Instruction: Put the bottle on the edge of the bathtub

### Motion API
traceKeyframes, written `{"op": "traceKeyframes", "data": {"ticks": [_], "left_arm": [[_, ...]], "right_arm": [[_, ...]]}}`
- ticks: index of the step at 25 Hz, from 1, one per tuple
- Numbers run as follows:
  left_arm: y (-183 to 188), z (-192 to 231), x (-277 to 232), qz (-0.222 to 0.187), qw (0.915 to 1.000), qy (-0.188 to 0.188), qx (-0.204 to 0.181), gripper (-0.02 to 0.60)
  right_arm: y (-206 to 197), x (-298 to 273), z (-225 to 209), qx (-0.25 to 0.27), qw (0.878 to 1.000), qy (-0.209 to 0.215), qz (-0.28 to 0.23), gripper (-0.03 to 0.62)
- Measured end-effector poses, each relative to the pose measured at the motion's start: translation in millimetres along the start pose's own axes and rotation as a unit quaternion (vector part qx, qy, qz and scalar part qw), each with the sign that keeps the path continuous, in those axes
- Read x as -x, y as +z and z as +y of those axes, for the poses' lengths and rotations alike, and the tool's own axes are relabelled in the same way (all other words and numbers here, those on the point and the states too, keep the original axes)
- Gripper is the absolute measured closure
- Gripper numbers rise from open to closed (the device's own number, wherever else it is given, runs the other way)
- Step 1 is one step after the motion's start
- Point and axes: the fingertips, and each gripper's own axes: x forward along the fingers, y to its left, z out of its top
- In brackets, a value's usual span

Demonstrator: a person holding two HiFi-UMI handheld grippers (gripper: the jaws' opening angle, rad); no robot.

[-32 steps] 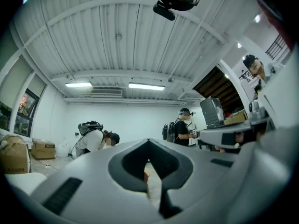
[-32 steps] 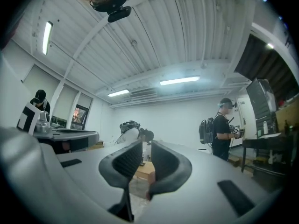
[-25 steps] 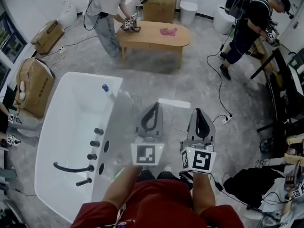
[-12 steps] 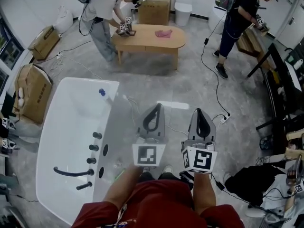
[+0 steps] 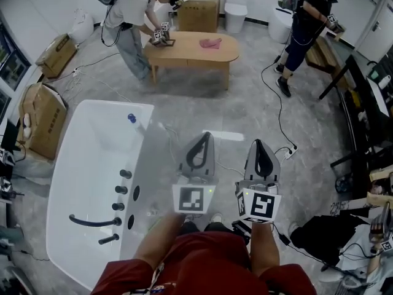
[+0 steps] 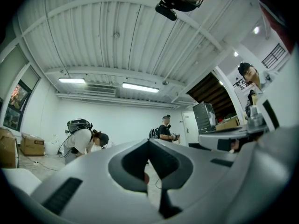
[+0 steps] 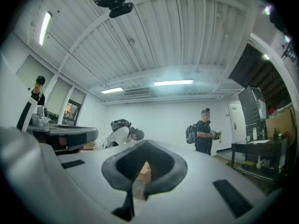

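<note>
Grey floor (image 5: 245,103) | 1 bathtub (image 5: 86,158) | 1 bottle (image 5: 131,118) on rim | left gripper (image 5: 204,135), right gripper (image 5: 257,143): jaws closed, empty

Head view looks steeply down; both gripper views level, forward — all share bent person (image 5: 132,17).

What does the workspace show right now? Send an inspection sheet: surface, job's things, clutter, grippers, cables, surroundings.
Surface: white bathtub, nothing seen inside; black tap fittings along its right side.
Job's things: small blue-capped bottle at the bathtub's far right corner; too small to tell more.
Clutter: brown cardboard boxes left of the bathtub.
Grippers: left gripper and right gripper both shut, empty, side by side above the floor.
Cables: black cable runs across the floor to a white power strip.
Surroundings: oval wooden table with a pink cloth; two other people working.
</note>
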Motion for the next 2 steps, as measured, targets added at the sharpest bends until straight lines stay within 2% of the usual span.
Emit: {"op": "traceKeyframes", "data": {"ticks": [2], "left_arm": [[-0.1, -0.8, -4.0, 0.001, 1.0, -0.001, -0.001, 0.565]], "right_arm": [[-1.2, -2.8, -2.9, 0.001, 1.0, -0.002, 0.001, 0.582]]}}
